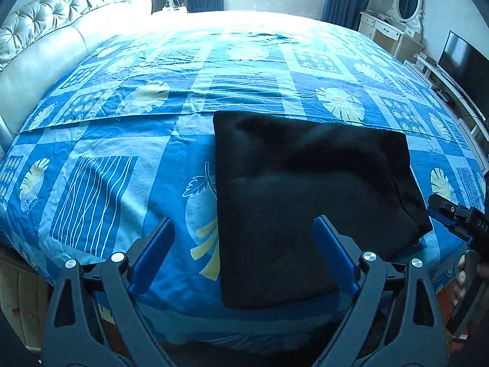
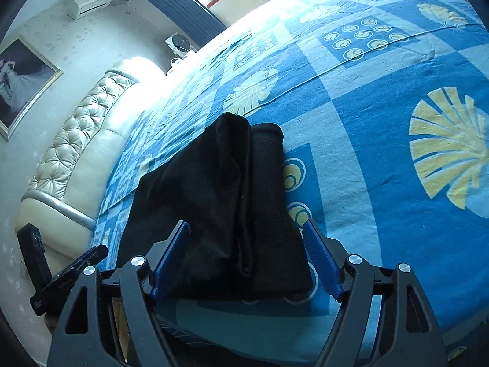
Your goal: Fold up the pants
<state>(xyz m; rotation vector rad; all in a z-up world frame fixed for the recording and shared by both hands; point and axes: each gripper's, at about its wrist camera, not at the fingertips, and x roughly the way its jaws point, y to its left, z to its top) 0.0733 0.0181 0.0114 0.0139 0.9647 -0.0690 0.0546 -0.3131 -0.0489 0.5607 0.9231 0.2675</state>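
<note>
Left wrist view: "DAS" on right gripper (image 1: 440, 211), both grippers released above folded pants (image 1: 305, 189).

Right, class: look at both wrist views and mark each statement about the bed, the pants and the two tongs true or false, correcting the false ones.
1. The pants lie folded in a compact stack on the bed. True.
2. The left tongs are shut on the pants. False: they are open, holding nothing.
3. The bedsheet is blue with pale leaf prints. True.
4. The pants are white. False: they are black.
5. The right tongs are open. True.
</note>
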